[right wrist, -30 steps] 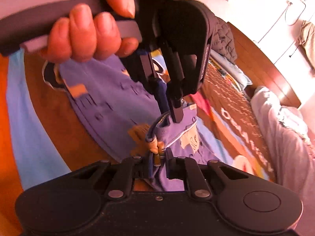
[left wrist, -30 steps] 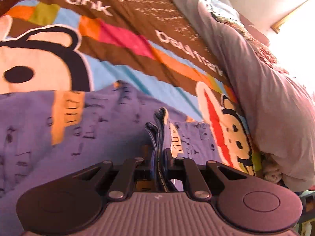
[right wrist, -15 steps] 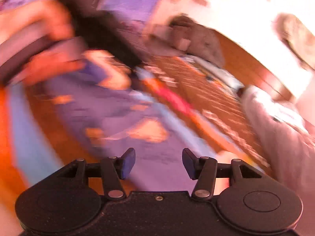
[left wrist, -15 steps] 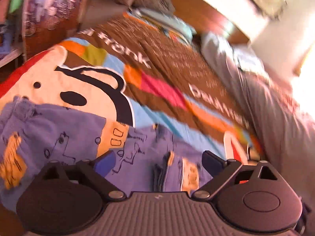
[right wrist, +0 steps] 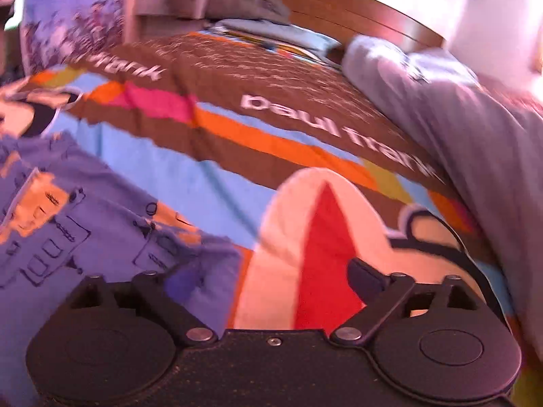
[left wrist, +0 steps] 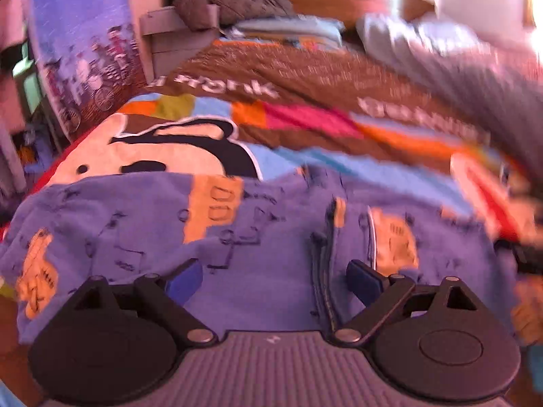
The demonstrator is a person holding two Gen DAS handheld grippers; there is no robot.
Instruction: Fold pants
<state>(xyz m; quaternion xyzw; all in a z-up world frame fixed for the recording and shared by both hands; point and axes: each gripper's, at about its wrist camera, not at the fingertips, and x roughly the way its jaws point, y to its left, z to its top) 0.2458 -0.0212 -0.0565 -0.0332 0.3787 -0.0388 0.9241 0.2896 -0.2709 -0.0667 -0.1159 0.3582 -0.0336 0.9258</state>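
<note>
Left gripper (left wrist: 273, 276): your jaws are spread wide, holding nothing, low over the pants (left wrist: 258, 247).
Right gripper (right wrist: 268, 276): spread too and empty, past the pants' edge, over the bedspread (right wrist: 217, 183).
Pants: purple, printed, lying across the bedspread; a doubled seam ridge (left wrist: 322, 261) runs just inside your left gripper's right finger.
Next grip: likely a fresh fold, so pinch every layer at one edge, not only the top one.
Carry: lift both corners level and lay them edge on edge.
Caution: the gray blanket (right wrist: 468, 129) lies near; don't snag it.
</note>
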